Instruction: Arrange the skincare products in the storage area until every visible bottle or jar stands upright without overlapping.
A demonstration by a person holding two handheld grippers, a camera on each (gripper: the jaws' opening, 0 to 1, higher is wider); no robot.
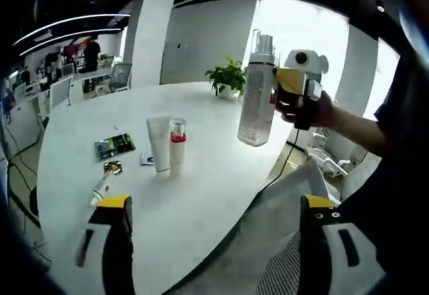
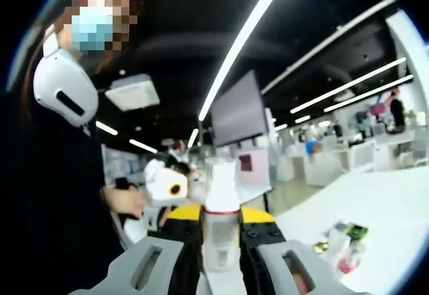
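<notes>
Big white rounded tabletop here, glossy. Near the middle a white squeeze tube stands on its cap, touching a small clear bottle with a red band — both upright. Left of them lies a flat green printed packet, and nearer the edge a small white bottle with a gold cap lies on its side. At the far end sits a green potted plant.

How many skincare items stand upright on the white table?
2: a white tube and a red-collared bottle, side by side near the table centre. A small item lies flat; others may be hidden.
</notes>
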